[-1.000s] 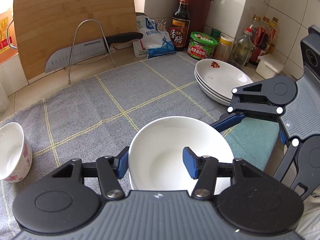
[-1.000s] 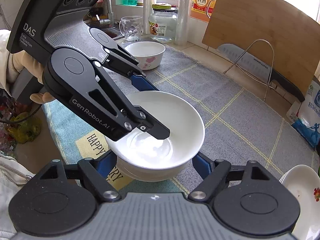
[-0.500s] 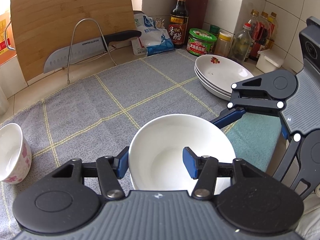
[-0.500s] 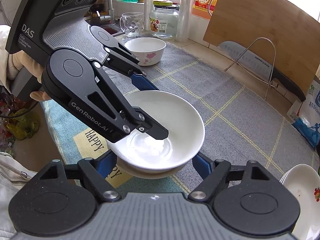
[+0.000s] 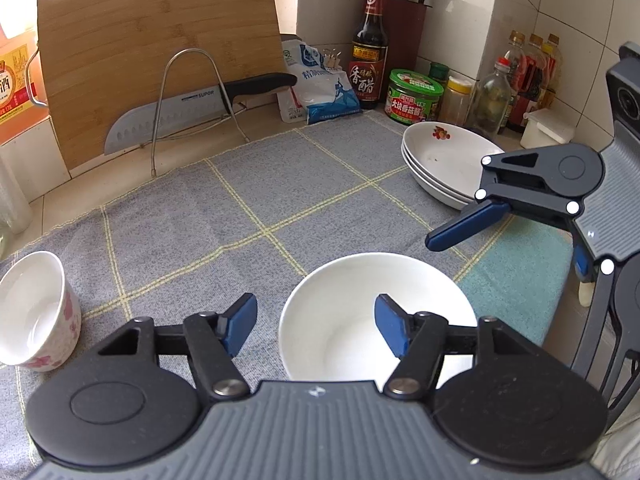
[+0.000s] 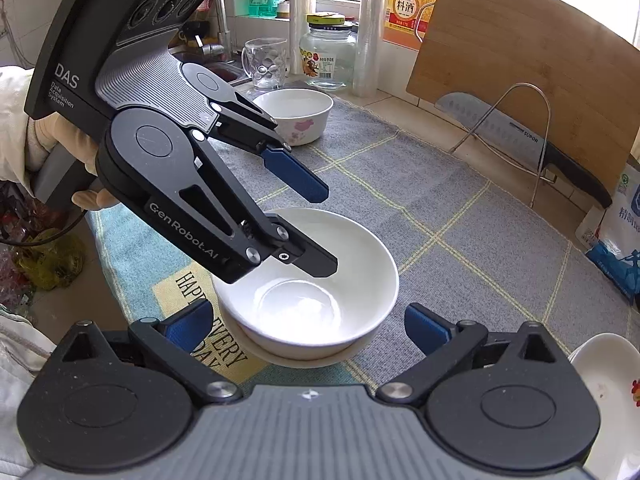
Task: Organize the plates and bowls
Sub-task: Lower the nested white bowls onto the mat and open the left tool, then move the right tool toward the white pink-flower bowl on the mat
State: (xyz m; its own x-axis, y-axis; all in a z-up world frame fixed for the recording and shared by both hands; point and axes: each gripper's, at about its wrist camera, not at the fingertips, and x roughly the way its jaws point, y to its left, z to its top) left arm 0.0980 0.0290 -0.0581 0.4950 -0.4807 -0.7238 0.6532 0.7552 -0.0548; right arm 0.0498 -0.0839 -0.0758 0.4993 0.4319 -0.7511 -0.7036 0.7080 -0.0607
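Opening, both the left tongs and right tongs stood apart around the nested white bowls, gripping nothing.

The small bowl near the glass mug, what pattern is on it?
Pink flowers on white, clearest in the right wrist view.

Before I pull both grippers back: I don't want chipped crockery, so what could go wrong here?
1. The left gripper, its jaws opening, has one finger inside the white bowl, across its rim; drawn back low, it could hook the rim and tip the bowl.
2. That bowl sits nested in another bowl and looks off-centre, so a nudge might slide it.
3. The right gripper, also opening, flanks the stack; a sideways swing could knock it.
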